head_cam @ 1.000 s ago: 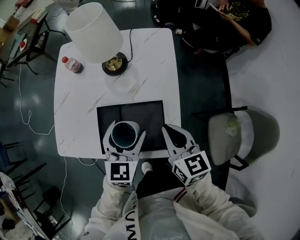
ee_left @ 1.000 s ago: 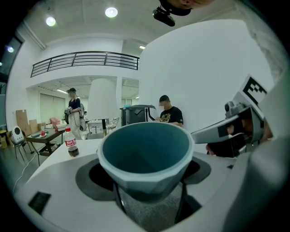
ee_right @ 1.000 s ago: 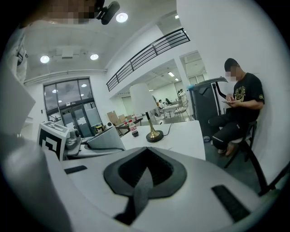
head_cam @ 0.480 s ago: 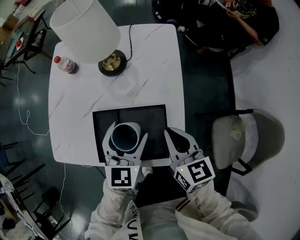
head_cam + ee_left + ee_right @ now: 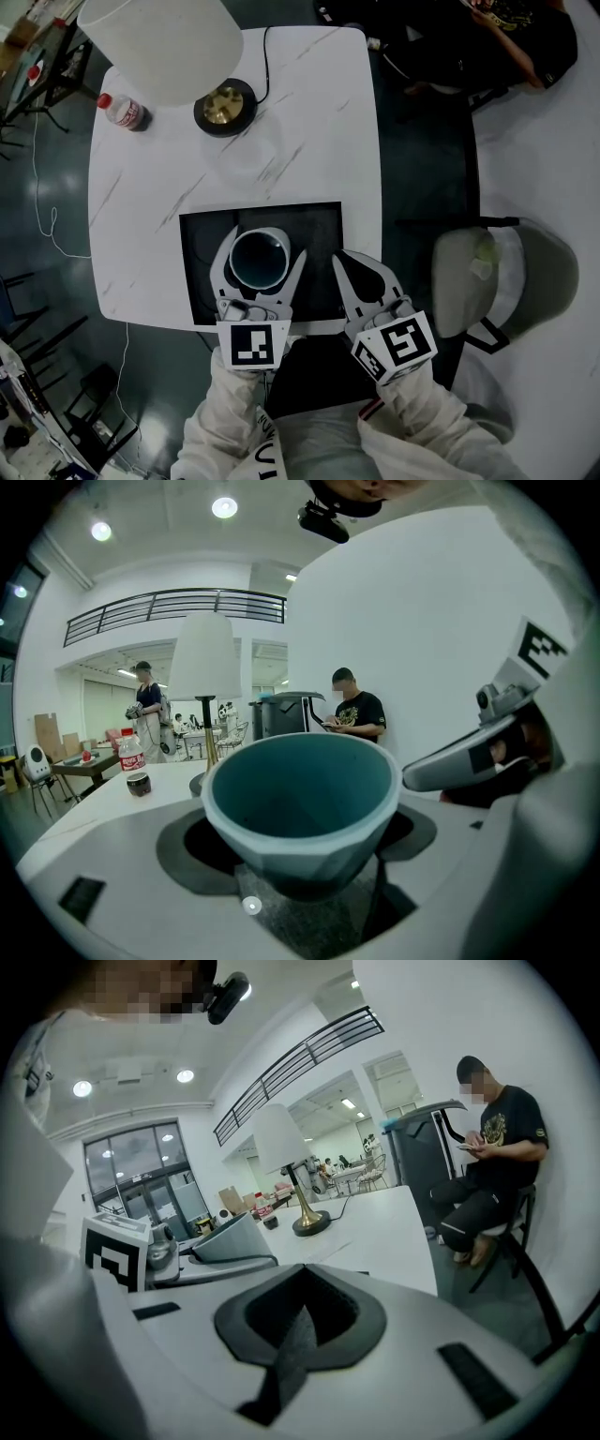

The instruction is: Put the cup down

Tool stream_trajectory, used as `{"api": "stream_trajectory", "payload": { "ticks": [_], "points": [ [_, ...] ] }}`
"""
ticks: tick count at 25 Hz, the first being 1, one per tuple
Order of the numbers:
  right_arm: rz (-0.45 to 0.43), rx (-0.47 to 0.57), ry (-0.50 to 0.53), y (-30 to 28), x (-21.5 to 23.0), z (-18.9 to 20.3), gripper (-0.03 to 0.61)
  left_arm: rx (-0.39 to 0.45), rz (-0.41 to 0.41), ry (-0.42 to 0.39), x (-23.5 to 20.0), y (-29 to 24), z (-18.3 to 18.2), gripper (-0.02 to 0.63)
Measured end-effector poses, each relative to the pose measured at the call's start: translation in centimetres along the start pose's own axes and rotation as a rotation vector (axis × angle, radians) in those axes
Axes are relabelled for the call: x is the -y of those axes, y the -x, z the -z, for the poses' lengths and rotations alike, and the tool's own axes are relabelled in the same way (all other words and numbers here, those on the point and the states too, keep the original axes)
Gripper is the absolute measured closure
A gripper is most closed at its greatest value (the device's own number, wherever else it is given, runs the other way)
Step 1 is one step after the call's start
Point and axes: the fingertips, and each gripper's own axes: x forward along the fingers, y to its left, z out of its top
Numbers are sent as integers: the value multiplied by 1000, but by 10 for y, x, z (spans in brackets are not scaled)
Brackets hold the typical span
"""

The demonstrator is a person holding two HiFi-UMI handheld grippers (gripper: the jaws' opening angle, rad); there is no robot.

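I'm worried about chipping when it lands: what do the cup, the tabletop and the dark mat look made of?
Cup: likely ceramic, satin teal, with a thick rim and faceted lower wall.
Tabletop: white with grey veins and a soft sheen; marble or a marble-look laminate, cannot tell which.
Mat: black, flat, dull; perhaps rubber or fabric.

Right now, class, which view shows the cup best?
The left gripper view: the cup fills it, gripped between the jaws. The head view shows its rim and inside from above; the right gripper view, only its side.
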Motion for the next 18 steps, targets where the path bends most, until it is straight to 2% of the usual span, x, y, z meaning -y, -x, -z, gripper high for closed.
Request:
{"api": "stream_trajectory", "payload": {
  "ticks": [6,11,18],
  "points": [
    [5,-5,-7,-9,7,3,574,-2,-5,31,-2,-10,4,207],
    [4,-11,-7,-16,10,5,574,-7,2,25,-3,-20,8,207],
    [1,-16,-23,-23,11,12,574,-24,19,-54,-4,-28,14,207]
  ]
}}
